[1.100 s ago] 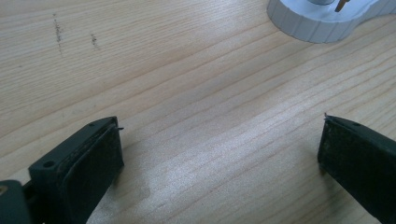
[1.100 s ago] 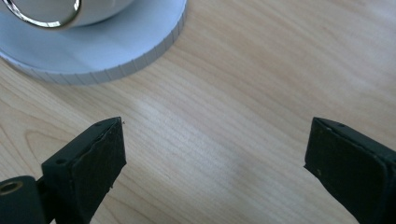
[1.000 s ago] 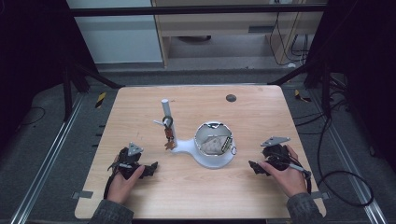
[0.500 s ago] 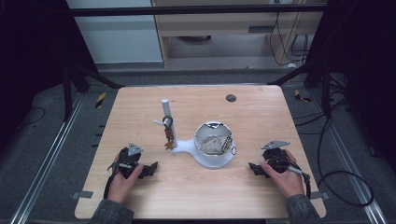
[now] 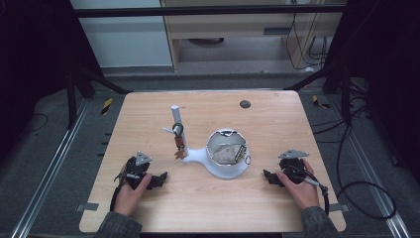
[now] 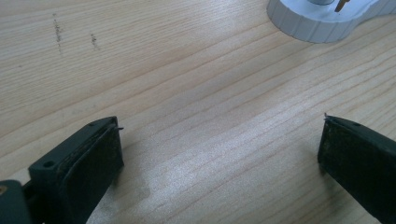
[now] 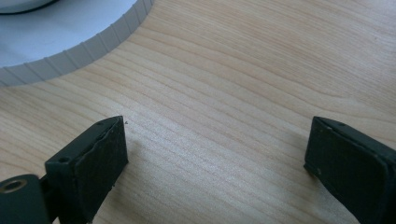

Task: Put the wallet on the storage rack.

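A white stand (image 5: 198, 156) sits mid-table, with an upright post (image 5: 176, 118) and a round bowl (image 5: 227, 153) holding a crumpled pale object. A key ring with small brown keys (image 5: 179, 142) hangs from the post. My left gripper (image 5: 161, 177) rests low over the wood at the front left, open and empty, and its left gripper view shows its spread pads (image 6: 95, 163) with the stand's ribbed base (image 6: 322, 18) ahead. My right gripper (image 5: 267, 174) lies at the front right, open. Its jaws have just been opening with nothing between them, and the bowl's base (image 7: 70, 42) lies ahead of them.
A small dark round spot (image 5: 244, 104) marks the far side of the wooden table (image 5: 277, 129). Bare wood lies between both grippers and the stand. Metal rails and cables run along the floor at both sides.
My right gripper has sunk slightly toward the tabletop. The left gripper and the stand have stayed put.
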Demonstrator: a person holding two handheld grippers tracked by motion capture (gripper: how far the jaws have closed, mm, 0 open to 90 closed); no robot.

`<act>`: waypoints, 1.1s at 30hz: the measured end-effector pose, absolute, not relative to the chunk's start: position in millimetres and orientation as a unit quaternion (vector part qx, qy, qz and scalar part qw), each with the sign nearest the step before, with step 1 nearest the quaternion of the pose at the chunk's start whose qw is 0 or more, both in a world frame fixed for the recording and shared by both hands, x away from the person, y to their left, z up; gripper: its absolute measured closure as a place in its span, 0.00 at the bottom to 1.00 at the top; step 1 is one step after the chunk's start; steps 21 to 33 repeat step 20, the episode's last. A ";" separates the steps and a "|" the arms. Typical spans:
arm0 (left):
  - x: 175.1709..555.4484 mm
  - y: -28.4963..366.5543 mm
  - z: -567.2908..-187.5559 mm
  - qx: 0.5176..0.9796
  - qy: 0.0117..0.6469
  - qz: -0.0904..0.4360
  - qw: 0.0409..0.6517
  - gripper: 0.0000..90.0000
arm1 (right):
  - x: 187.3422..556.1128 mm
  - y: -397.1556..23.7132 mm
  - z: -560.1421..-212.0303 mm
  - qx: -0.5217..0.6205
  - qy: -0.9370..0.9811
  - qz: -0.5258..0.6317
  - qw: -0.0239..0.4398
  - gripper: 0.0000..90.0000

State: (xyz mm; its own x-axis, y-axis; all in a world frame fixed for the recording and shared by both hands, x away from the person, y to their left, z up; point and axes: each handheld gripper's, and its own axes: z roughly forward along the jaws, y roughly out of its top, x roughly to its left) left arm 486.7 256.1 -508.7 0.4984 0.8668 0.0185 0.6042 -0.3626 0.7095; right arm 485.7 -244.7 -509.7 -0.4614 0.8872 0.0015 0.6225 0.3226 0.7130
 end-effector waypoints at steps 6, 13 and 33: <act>486.7 256.1 -508.7 0.801 0.459 0.200 0.329 0.00 | 484.6 -245.2 -512.1 0.481 0.782 0.338 0.210 0.04; 487.3 256.2 -508.8 0.801 0.458 0.199 0.330 0.00 | 483.6 -242.4 -512.3 0.490 0.777 0.334 0.214 0.04; 488.4 256.7 -508.8 0.803 0.454 0.198 0.331 0.00 | 482.3 -241.3 -512.5 0.492 0.775 0.333 0.216 0.04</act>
